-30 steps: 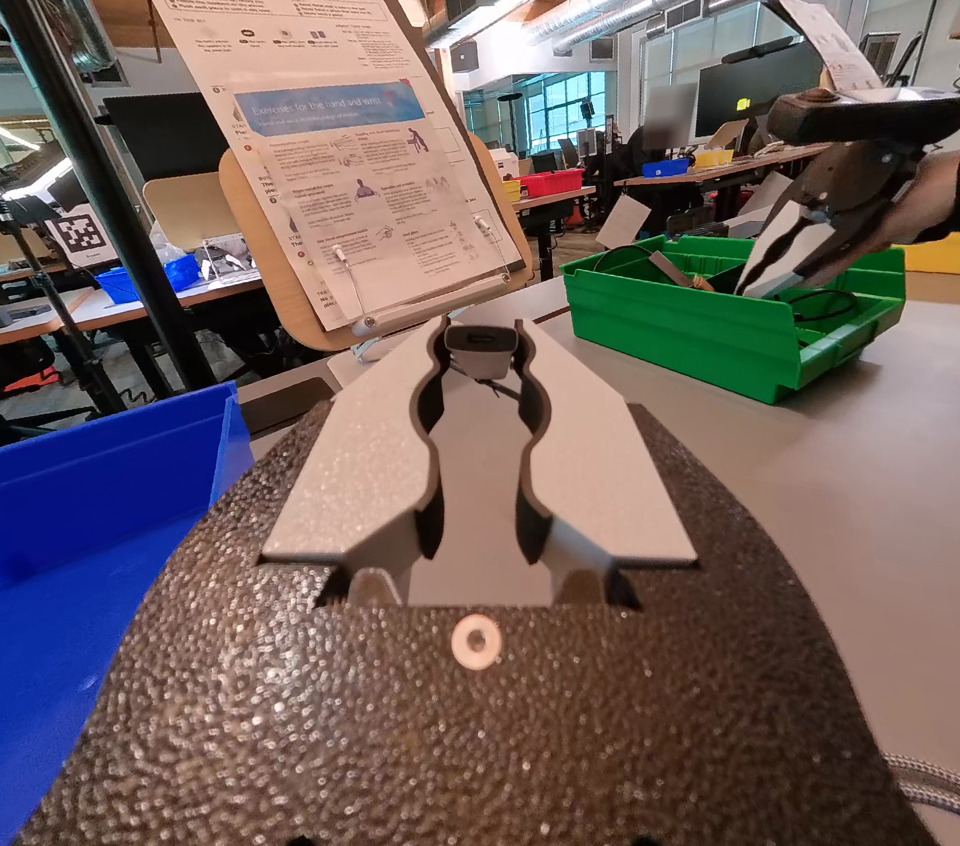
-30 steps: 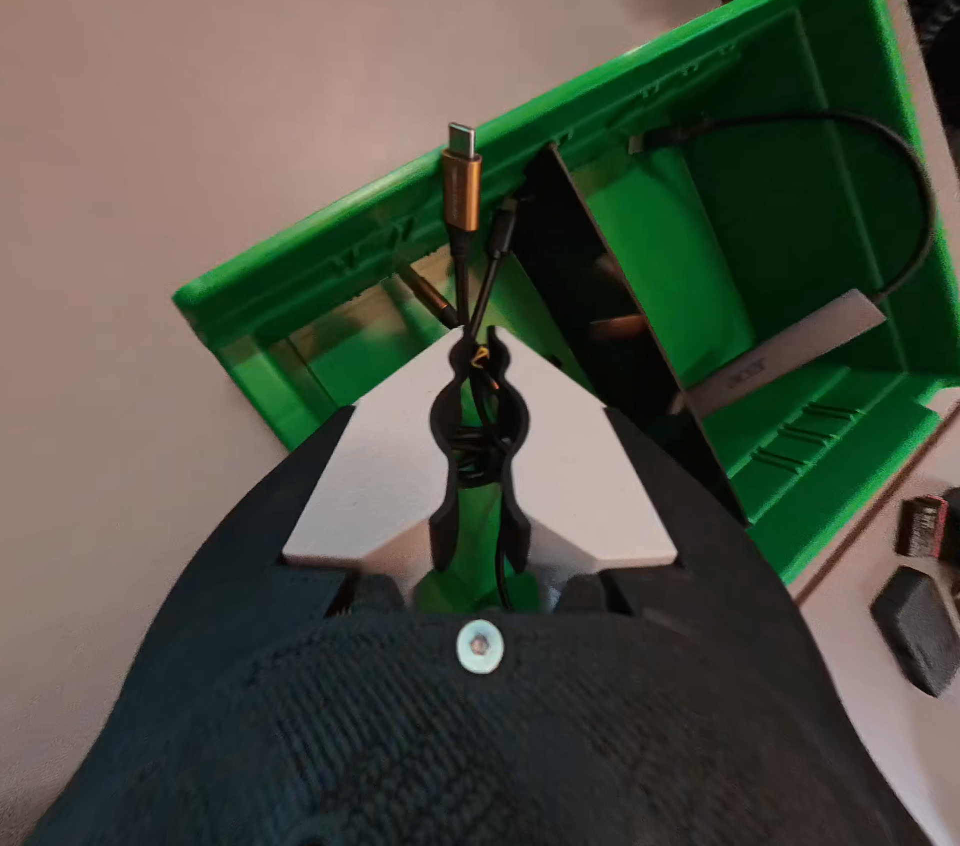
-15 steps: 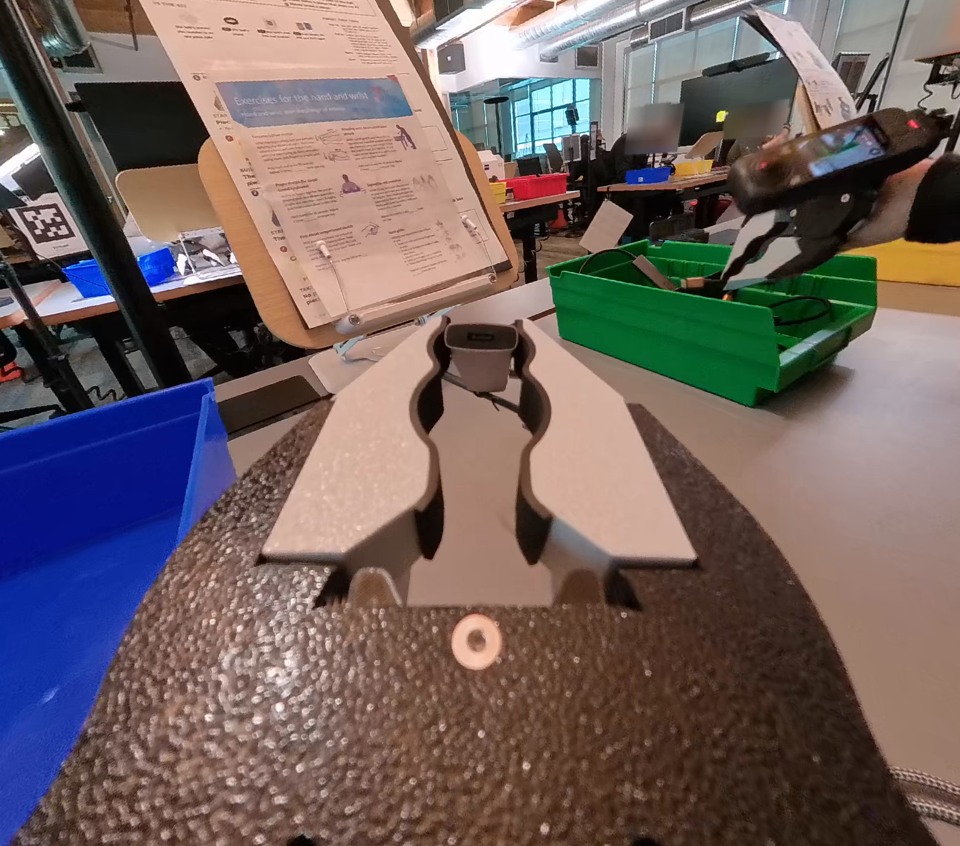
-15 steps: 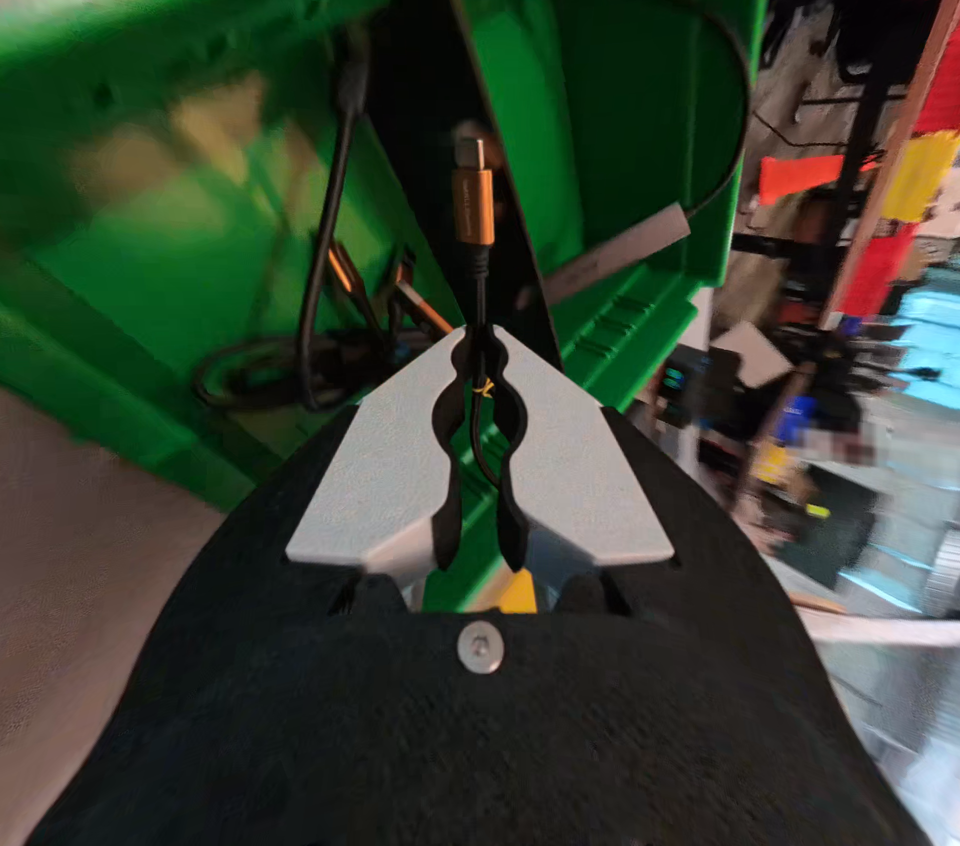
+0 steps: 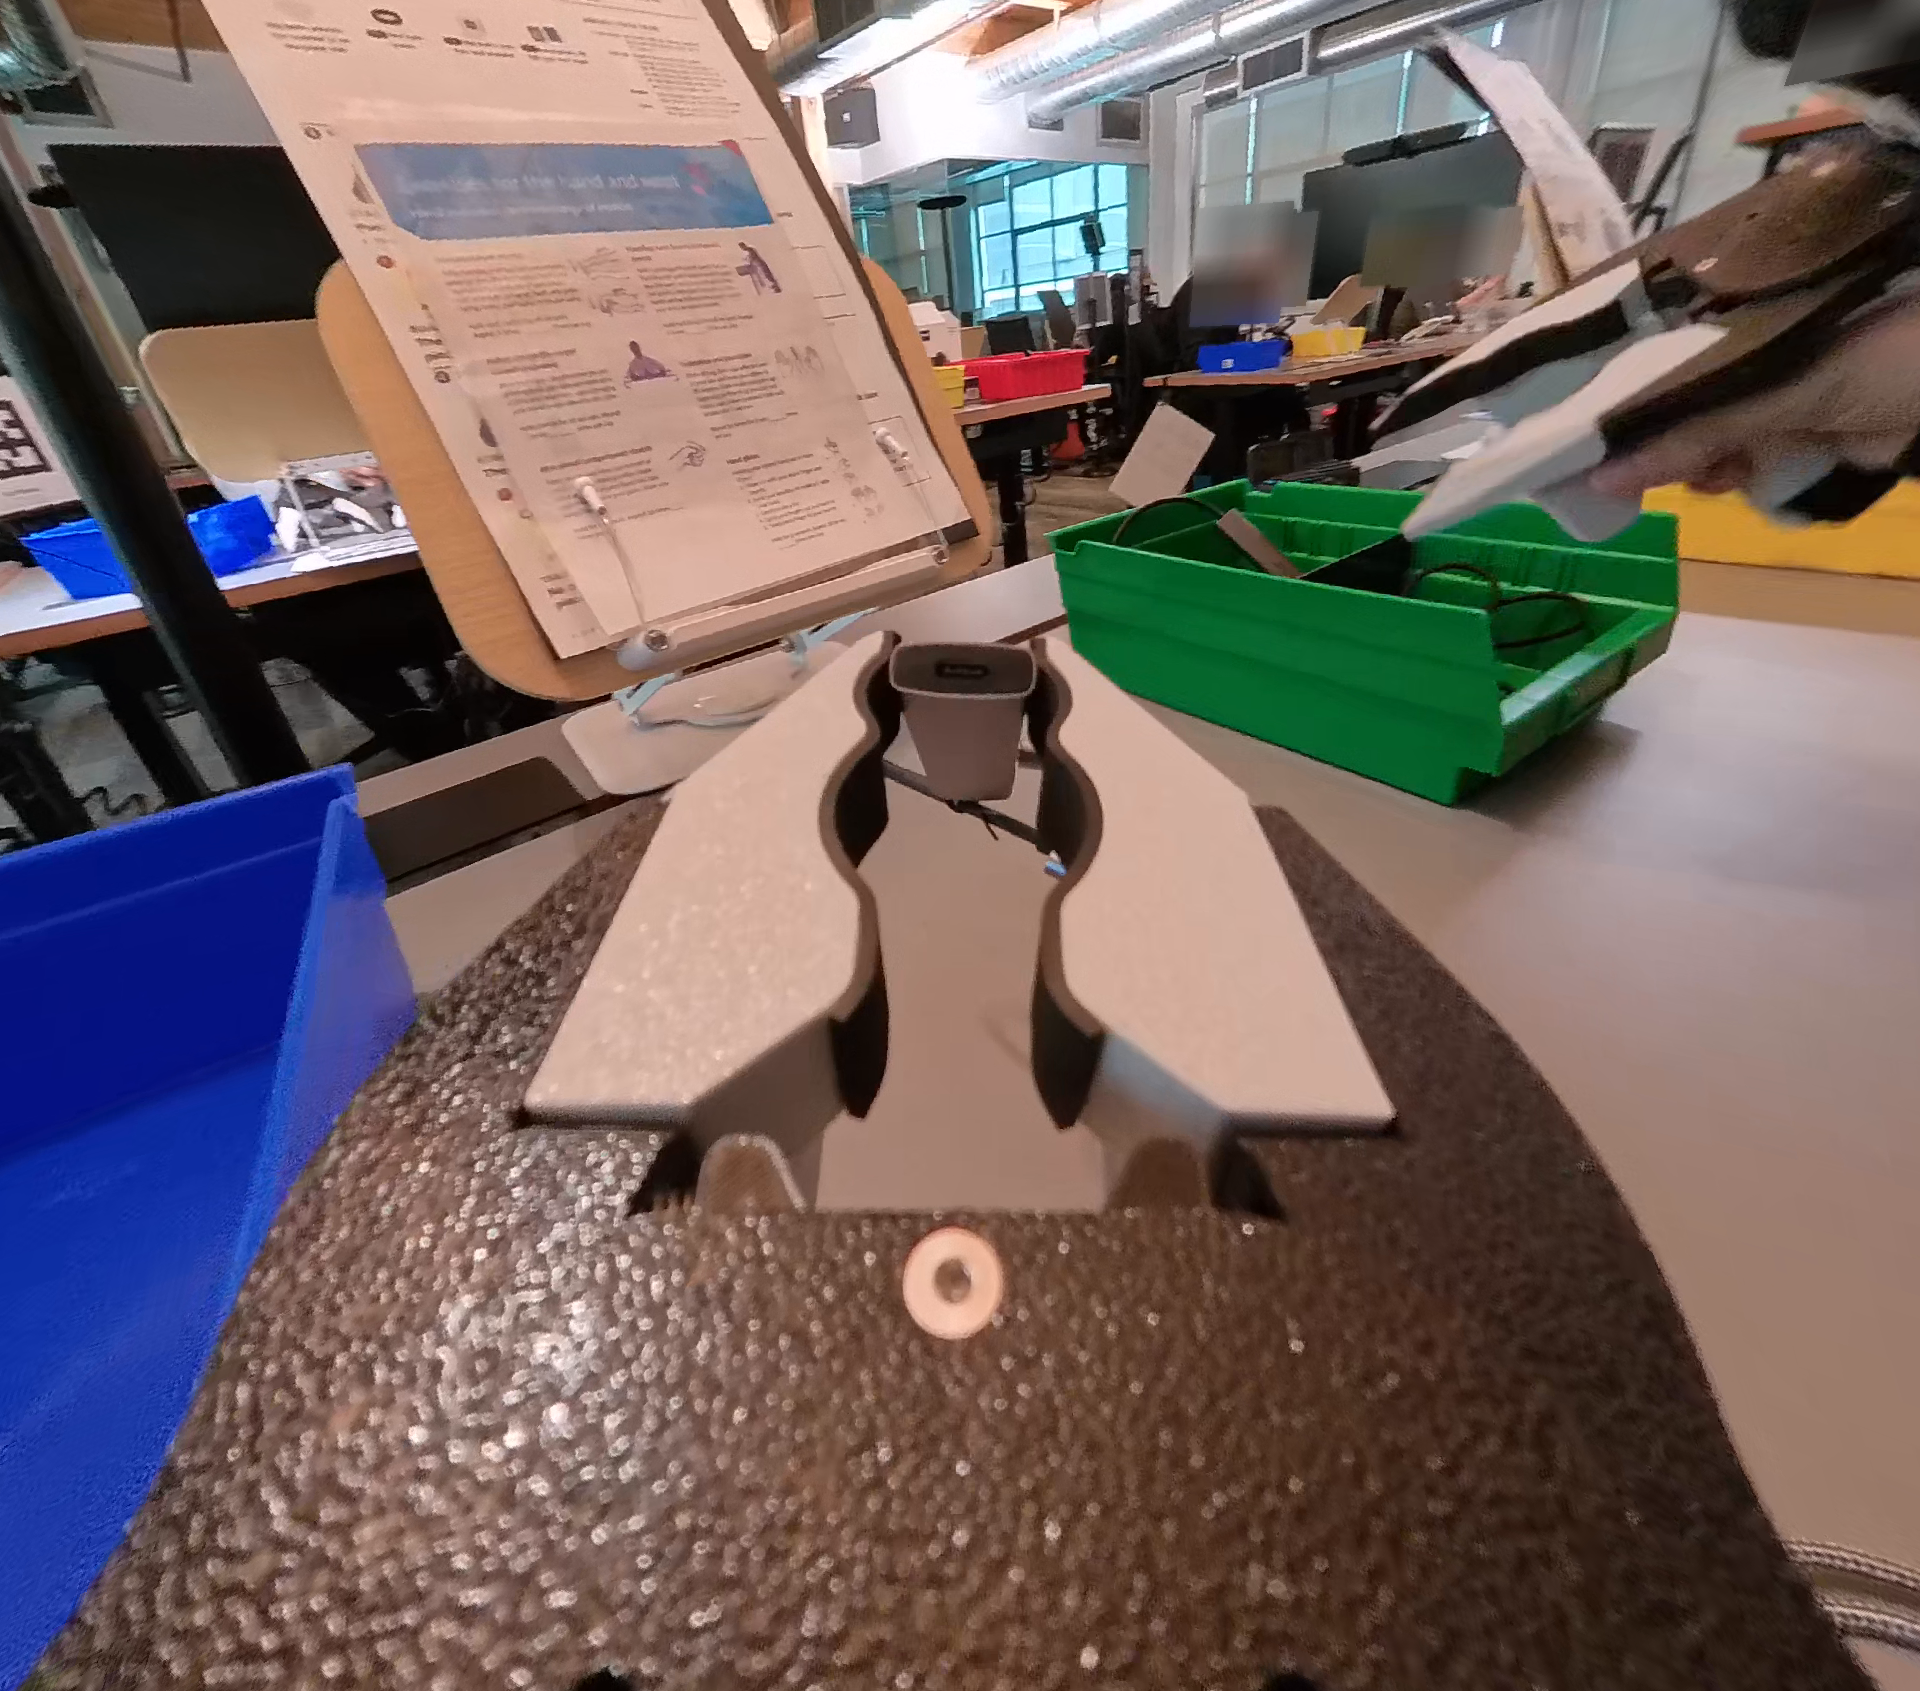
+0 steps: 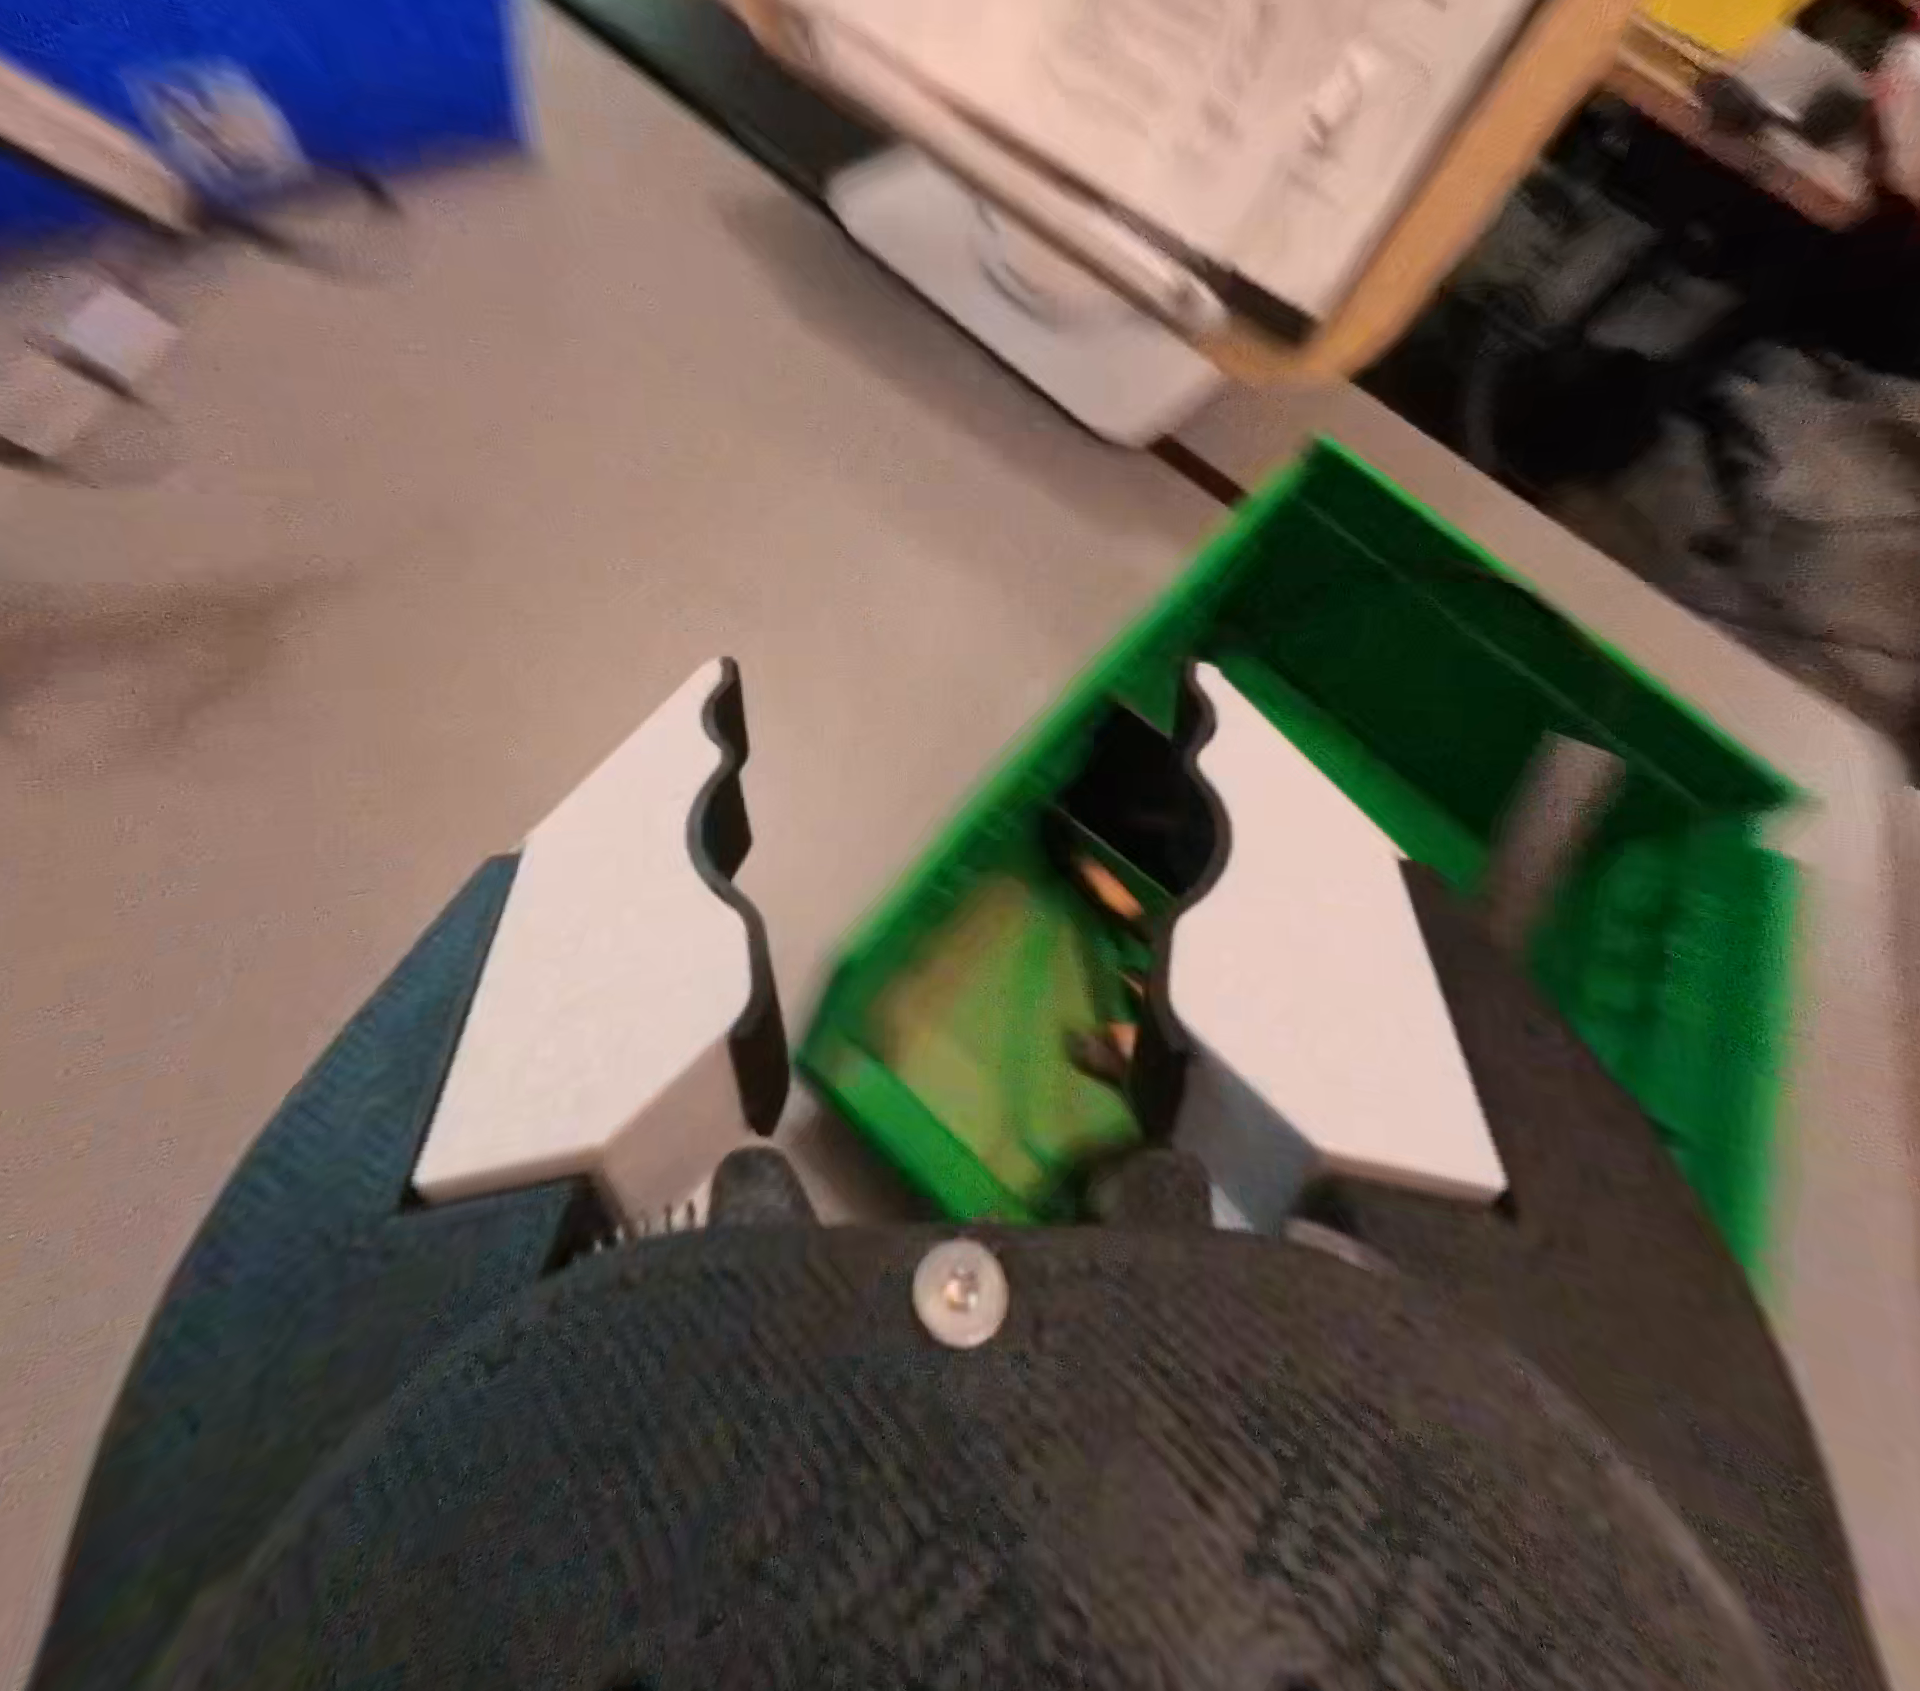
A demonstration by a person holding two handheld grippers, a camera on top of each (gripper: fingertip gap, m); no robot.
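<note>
Left gripper (image 5: 961, 685) clamping grey adapter (image 5: 964, 719), green bin (image 5: 1299, 665) beyond, blue bin (image 5: 177, 966) beside

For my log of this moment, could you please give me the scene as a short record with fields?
left claw: shut on a small grey adapter, held above the grey table
right claw: open, empty, over the green bin
green bin contents: black divider, black cables, a grey device
left of left claw: blue bin
behind: wooden document stand with printed sheets
image quality: right wrist view blurred
</note>
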